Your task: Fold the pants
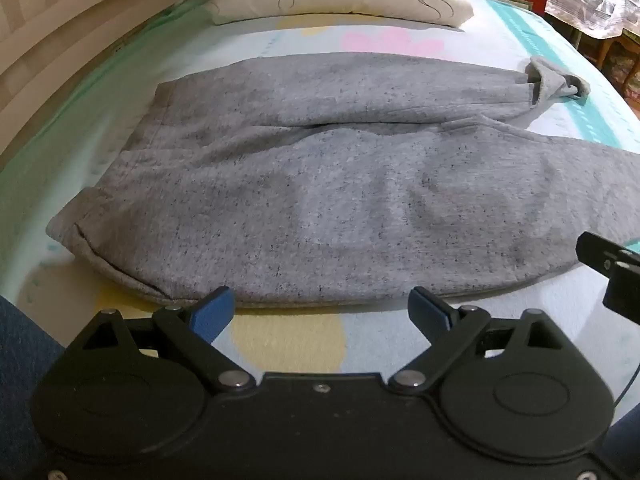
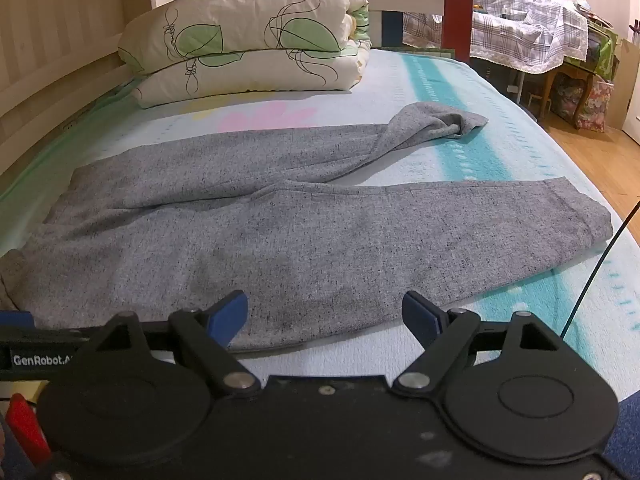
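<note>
While both claws, left claw and right claw, gape empty, one pants lies flat.

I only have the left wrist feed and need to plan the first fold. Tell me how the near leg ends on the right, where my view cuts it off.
Observer: The near leg runs out flat to a straight hem, lying short of the bed's right edge.
Operator: Report the far cuff properly; I see only a lump.
Observer: The far cuff is turned back on itself, bunched and pointing right.
Operator: Give me the right gripper's state; I see just a black corner of it.
Observer: The right gripper is open and empty, over the pants' near edge.
Operator: Say what lies behind the pants.
Observer: A folded quilt, stacked in two layers, apart from the pants.
</note>
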`<action>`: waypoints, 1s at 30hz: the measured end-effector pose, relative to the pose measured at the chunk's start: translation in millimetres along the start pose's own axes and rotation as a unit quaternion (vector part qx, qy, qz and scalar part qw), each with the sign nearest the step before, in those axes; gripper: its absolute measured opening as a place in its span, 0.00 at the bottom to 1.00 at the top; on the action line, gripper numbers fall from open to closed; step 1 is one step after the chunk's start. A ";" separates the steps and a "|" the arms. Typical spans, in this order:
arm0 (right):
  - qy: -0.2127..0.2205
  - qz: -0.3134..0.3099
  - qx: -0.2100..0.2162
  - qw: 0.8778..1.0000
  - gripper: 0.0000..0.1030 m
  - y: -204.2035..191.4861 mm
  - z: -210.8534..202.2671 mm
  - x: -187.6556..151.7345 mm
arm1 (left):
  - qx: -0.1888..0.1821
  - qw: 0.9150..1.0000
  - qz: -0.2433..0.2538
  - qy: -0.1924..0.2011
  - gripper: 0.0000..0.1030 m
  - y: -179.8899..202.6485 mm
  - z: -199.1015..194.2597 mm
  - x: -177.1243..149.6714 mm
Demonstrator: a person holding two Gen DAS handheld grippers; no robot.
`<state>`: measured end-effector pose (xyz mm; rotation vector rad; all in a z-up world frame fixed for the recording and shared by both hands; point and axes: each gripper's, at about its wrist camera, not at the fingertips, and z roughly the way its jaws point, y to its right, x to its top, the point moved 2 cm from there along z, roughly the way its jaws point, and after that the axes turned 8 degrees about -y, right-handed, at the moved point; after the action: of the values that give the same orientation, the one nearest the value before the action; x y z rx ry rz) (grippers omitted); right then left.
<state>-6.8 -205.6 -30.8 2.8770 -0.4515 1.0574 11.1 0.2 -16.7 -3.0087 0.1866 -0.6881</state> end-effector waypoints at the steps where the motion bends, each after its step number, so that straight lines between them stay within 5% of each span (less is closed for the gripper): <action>1: 0.000 0.000 0.000 1.000 0.84 0.0 0.0 0.0 | -0.001 1.000 -0.001 -0.001 0.91 -0.3 0.0 0.0; 30: 0.000 0.000 0.001 1.000 0.84 0.2 0.8 -0.5 | -0.006 1.000 0.000 -0.005 0.91 4.3 3.4 -3.7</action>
<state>-6.8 -205.8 -31.7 2.8789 -0.4511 1.0580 8.8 -3.6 -21.7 -3.0222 0.1916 -0.6747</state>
